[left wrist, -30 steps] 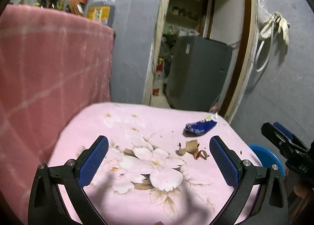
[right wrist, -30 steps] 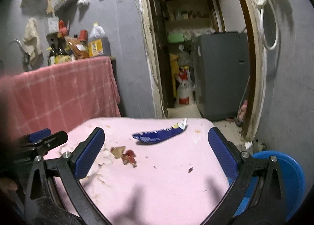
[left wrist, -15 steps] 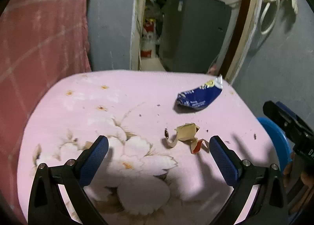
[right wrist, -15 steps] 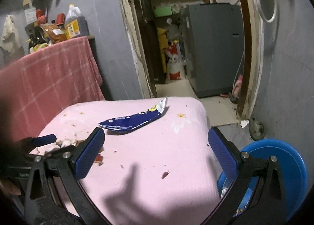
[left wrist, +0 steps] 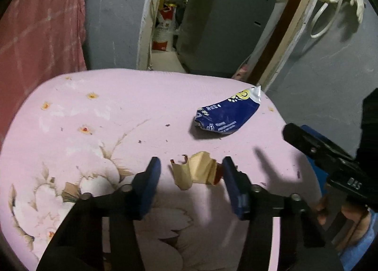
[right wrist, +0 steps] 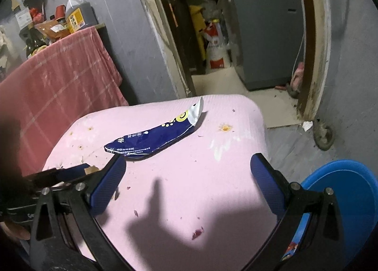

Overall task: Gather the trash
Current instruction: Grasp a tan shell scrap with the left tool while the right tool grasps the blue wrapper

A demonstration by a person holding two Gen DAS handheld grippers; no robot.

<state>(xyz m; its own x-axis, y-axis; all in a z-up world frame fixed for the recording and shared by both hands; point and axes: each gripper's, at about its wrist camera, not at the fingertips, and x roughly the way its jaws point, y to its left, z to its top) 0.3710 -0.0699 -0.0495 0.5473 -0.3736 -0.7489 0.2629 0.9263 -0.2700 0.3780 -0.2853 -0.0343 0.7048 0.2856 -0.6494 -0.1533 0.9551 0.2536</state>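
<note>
The left gripper (left wrist: 191,167) is set low over the pink floral cloth (left wrist: 113,115) with its jaws partly drawn in, and the crumpled tan scrap (left wrist: 196,171) lies directly between the two blue pads, its red-tinged end touching or all but touching the right-hand pad; nothing is gripped yet. The scrap's long axis runs across the gap from pad to pad, so in my judgement a plain closing stroke would catch it end-on and fold it, and no sideways correction looks needed. The blue snack wrapper (left wrist: 226,117) lies ahead of this gripper and to its right, well clear of the pads. The right gripper (right wrist: 189,171) is spread wide and holds nothing; the wrapper (right wrist: 153,136) lies ahead of it toward its left pad, long axis slanting away up to the right, its near end just beside that pad's tip. The right wrist view alone shows the blue basin (right wrist: 342,190) below the cloth's edge, right of that gripper; the scrap there is mostly hidden behind the left tool.
</note>
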